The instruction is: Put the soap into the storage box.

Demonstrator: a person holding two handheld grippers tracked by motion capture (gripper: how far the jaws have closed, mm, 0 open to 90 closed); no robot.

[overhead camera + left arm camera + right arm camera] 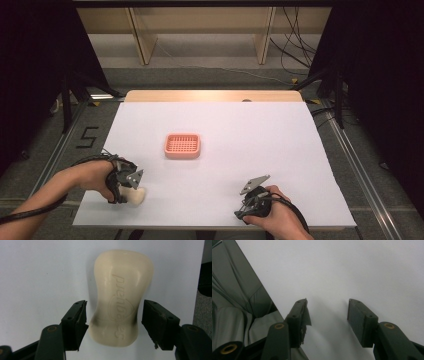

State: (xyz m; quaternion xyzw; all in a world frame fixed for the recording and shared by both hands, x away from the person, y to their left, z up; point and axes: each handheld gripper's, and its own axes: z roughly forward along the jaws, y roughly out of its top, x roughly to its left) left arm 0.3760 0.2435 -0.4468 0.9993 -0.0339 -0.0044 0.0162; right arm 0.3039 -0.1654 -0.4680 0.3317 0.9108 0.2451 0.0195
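A cream bar of soap [120,295] with embossed lettering lies flat on the white table [260,140], near its front left corner. My left gripper [114,312] is open and straddles the near half of the soap [137,196], with a narrow gap at each pad. In the high view the left gripper [131,190] is held in a hand just left of the bar. A pink slotted soap dish [182,145] stands apart near the table's middle. My right gripper [328,312] is open with nothing between its pads, over bare table by the front edge [248,196].
The table's front edge runs close under both hands, and grey floor shows beyond it in the right gripper view. Dark stands and cables flank the table. A wooden frame stands behind it.
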